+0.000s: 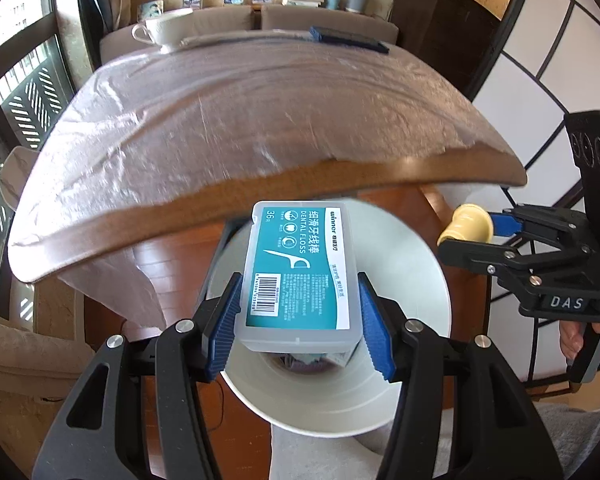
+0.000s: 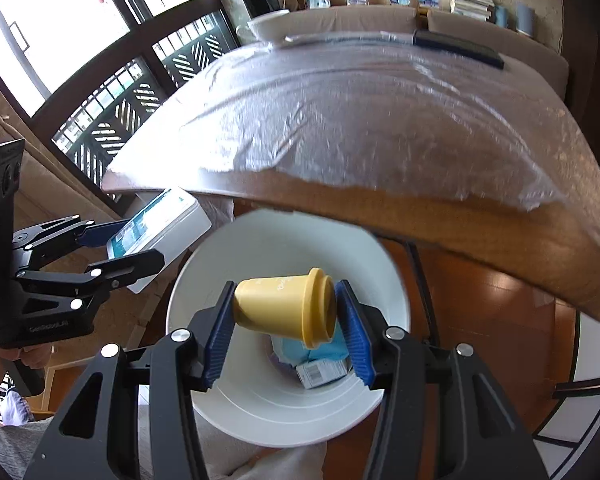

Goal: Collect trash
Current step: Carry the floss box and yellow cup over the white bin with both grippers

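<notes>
My left gripper [image 1: 300,316] is shut on a clear dental floss box [image 1: 300,272] with a teal label, held over the open white trash bin [image 1: 412,264]. My right gripper [image 2: 284,328] is shut on a small yellow cup [image 2: 288,308] lying sideways, held over the same bin [image 2: 204,280]. Blue and white packets [image 2: 320,364] lie at the bin's bottom. The right gripper with the yellow cup [image 1: 466,226] shows at the right of the left wrist view. The left gripper with the floss box [image 2: 156,228] shows at the left of the right wrist view.
A wooden table [image 1: 260,120] covered with clear plastic film stands just beyond the bin. On its far side sit a white teacup [image 1: 164,30] and a dark flat case [image 1: 348,40]. A sofa, books and photo frames line the back wall. Windows are at the left.
</notes>
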### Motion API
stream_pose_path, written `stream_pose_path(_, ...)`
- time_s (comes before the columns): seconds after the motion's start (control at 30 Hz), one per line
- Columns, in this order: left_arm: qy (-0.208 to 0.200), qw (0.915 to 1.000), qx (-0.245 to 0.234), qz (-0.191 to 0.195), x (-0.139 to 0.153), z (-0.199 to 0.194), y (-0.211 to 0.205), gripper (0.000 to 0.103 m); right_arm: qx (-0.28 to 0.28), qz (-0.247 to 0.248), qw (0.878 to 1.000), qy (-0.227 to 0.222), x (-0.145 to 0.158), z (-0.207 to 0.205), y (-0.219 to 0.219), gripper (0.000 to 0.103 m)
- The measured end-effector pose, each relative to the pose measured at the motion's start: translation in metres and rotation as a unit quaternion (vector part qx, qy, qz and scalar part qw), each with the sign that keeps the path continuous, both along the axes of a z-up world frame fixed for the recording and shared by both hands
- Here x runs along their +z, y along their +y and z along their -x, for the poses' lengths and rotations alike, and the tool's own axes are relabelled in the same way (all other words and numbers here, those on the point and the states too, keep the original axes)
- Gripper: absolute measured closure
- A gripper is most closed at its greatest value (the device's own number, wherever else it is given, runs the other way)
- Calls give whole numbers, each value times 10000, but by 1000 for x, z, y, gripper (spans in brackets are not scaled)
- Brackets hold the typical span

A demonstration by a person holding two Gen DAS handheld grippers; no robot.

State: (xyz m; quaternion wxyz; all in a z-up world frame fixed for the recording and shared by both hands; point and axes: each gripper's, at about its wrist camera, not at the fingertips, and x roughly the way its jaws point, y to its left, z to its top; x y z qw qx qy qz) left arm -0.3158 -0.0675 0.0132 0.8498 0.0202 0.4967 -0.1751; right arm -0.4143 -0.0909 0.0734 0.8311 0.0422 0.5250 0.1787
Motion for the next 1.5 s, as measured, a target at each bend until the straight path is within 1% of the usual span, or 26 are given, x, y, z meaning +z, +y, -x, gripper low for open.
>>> stream_pose_path(0.33, 400, 9990, -17, -196, -38, 2, -8, 47, -23, 125, 9995, 302, -33, 1, 7, 54)
stream_pose_path(0.87, 808, 9952, -167, -528, -88, -10, -20, 47, -110, 282, 9962, 818, -93, -11, 12, 54)
stream_pose_path(1.13, 1004, 9927, -199, -639, -104, -18, -22, 47, -114, 324, 9945, 987, -110, -15, 14, 54)
stream_pose_path(1.5, 1170, 9902, -260, -719, -116, -27, -22, 47, -91, 381, 9931, 1106, -121, -20, 18, 54)
